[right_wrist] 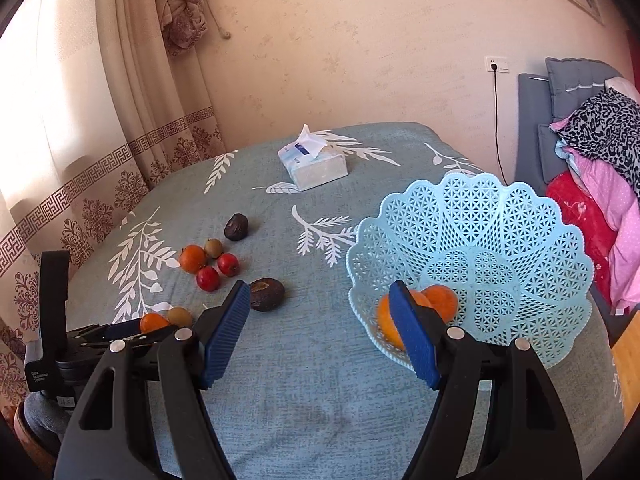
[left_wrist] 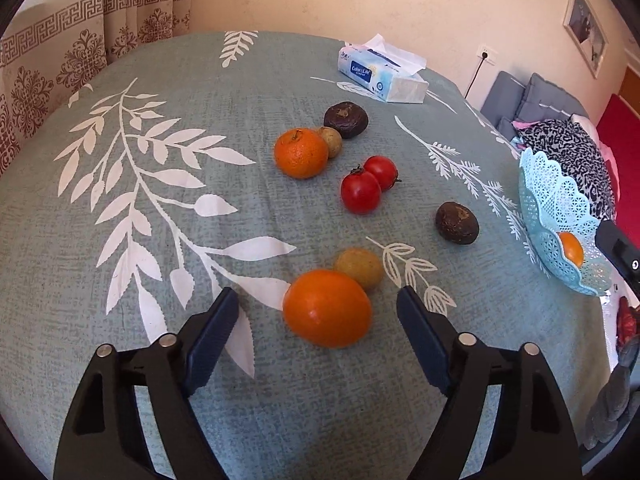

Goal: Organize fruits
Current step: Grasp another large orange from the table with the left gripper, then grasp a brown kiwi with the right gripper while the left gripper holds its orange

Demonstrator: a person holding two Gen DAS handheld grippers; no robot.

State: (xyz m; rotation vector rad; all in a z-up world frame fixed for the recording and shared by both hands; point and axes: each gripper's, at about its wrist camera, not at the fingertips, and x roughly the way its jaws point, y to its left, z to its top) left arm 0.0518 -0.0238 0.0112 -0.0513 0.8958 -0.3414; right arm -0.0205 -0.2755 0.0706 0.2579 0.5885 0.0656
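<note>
Left gripper (left_wrist: 316, 300) spread around nearest orange (left_wrist: 327, 307) without touching, right gripper (right_wrist: 320, 300) spread and empty beside basket (right_wrist: 520, 240), two oranges (right_wrist: 442, 300) inside basket, remaining fruit on tablecloth (left_wrist: 280, 400) left of basket.

My table (left_wrist: 200, 400) wears a grey-green cloth (left_wrist: 80, 264) printed with white leaves. Nearest me lies an orange (left_wrist: 327, 308) touching a small tan fruit (left_wrist: 359, 268). Farther off sit two tomatoes (left_wrist: 368, 184) side by side, then a second orange (left_wrist: 301, 153) against another tan fruit (left_wrist: 331, 142). One dark fruit (left_wrist: 346, 119) lies beyond them, another (left_wrist: 457, 223) to the right. A tissue box (left_wrist: 382, 74) sits far; a blue basket (left_wrist: 552, 216) stands at the right edge.
</note>
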